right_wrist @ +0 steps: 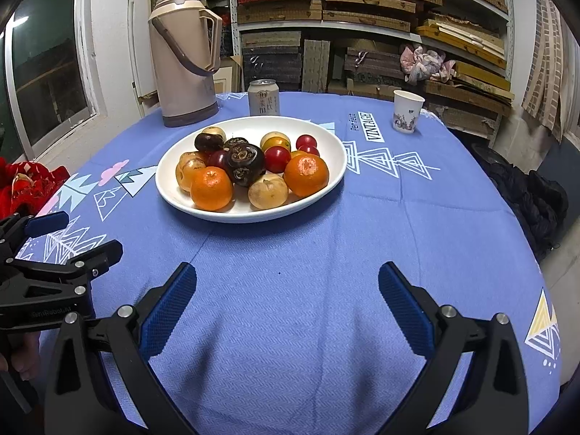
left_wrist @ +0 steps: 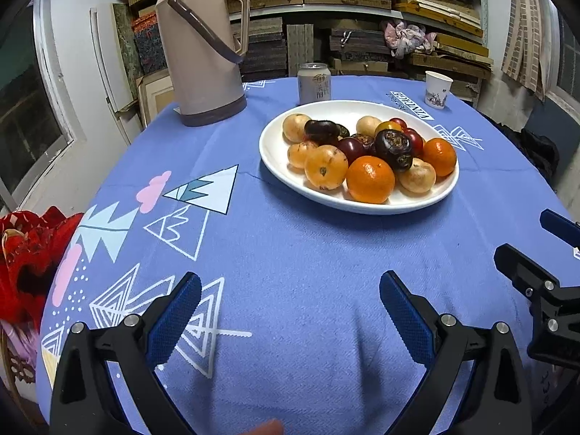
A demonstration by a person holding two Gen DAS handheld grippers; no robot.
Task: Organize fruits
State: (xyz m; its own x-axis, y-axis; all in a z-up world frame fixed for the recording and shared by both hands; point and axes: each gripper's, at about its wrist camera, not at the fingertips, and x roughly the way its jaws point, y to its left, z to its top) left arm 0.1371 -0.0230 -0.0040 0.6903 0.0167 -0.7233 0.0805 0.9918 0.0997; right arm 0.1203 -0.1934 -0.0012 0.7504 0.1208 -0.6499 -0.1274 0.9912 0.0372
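1. Two grippers are held low over the blue tablecloth (right_wrist: 290, 308), well short of the fruit.
2. The left gripper (left_wrist: 290, 290) is seen spread wide, its blue ribbed pads (left_wrist: 174, 319) far apart; nothing is held between them and nothing is touched.
3. The right gripper (right_wrist: 288, 279) is likewise spread wide and nothing is gripped; only bare cloth is framed between its fingers.
4. Each gripper is caught at the edge of the other's view, so the two are set side by side and apart.
5. The fruits are piled on a white plate (right_wrist: 326, 181) near the middle of the table: two oranges (right_wrist: 212, 188), pale brown round fruits (right_wrist: 268, 192), dark purple-brown ones (right_wrist: 244, 163) and small red ones (right_wrist: 277, 158).
6. Behind the plate, a drink can (right_wrist: 264, 98) is stood just beside its far rim, a tan thermos flask (right_wrist: 183, 54) to the left and a paper cup (right_wrist: 407, 110) to the right.
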